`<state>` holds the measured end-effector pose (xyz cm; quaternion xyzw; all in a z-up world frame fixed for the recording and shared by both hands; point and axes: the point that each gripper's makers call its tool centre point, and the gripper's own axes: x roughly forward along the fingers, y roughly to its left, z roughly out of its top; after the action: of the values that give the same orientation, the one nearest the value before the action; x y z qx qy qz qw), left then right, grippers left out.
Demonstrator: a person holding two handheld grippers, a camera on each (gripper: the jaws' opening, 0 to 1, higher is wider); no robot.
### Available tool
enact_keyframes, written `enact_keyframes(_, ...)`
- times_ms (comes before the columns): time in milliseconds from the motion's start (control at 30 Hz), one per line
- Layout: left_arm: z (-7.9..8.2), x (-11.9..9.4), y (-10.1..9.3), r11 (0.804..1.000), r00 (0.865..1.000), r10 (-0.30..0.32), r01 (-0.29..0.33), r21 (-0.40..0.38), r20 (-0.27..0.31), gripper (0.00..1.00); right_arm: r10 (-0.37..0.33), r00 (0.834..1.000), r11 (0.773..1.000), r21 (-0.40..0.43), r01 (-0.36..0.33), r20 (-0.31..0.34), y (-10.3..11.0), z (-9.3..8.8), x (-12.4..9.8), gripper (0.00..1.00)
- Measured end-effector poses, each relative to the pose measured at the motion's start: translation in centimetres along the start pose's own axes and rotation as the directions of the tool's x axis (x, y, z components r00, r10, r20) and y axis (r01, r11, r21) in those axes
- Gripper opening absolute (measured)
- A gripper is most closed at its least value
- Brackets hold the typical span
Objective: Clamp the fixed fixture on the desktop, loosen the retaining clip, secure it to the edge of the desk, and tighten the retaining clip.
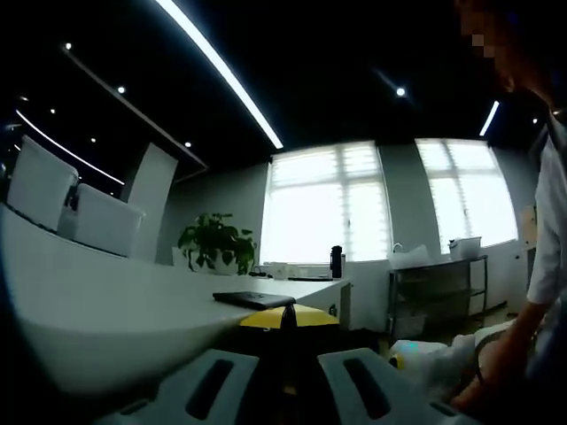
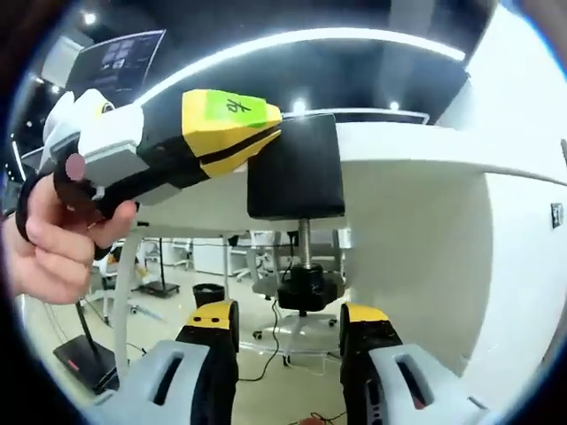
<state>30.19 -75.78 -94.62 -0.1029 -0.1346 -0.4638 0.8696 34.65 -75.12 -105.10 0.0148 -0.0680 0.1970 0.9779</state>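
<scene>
A black clamp fixture [image 2: 295,166] sits on the edge of the white desk [image 2: 416,146], with its screw [image 2: 305,241] and black knob [image 2: 307,288] hanging below the desktop. The left gripper [image 2: 266,137], yellow and black with a green label, comes in from the left in a person's hand [image 2: 53,239] and is shut on the fixture's upper side. In the left gripper view its yellow tips [image 1: 288,317] meet at the desk's [image 1: 106,292] edge and hide the fixture. My right gripper [image 2: 288,323] is open below the knob, one jaw on each side, not touching it.
A flat black item [image 1: 252,299], a potted plant [image 1: 217,241] and a black bottle [image 1: 337,261] stand on the desktop. A metal shelf [image 1: 438,292] and a person [image 1: 540,230] are at the right. Under the desk are chair bases [image 2: 292,332] and a bin [image 2: 208,292].
</scene>
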Motion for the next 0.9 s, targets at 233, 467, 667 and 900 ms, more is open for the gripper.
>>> enact_keyframes(233, 0.0, 0.0, 0.0, 1.0, 1.0, -0.003, 0.003, -0.005, 0.004, 0.02, -0.063, 0.997, 0.997, 0.044, 0.065, -0.034, -1.5, -0.1, 0.5, 0.25)
enact_keyframes(467, 0.0, -0.1, 0.0, 1.0, 1.0, -0.005, 0.005, -0.01, 0.008, 0.02, -0.067, 0.997, 0.997, -0.026, 0.067, -0.03, -1.9, 0.3, 0.8, 0.29)
enact_keyframes(667, 0.0, -0.1, 0.0, 1.0, 1.0, -0.005, 0.005, -0.009, 0.008, 0.02, -0.066, 0.997, 0.997, -0.036, 0.064, -0.034, -1.6, 0.3, 1.1, 0.26)
enact_keyframes(900, 0.0, -0.1, 0.0, 1.0, 1.0, -0.004, 0.004, -0.005, 0.005, 0.02, -0.03, 0.999, 0.999, -0.046, 0.028, -0.042, -1.6, 0.3, 1.3, 0.25)
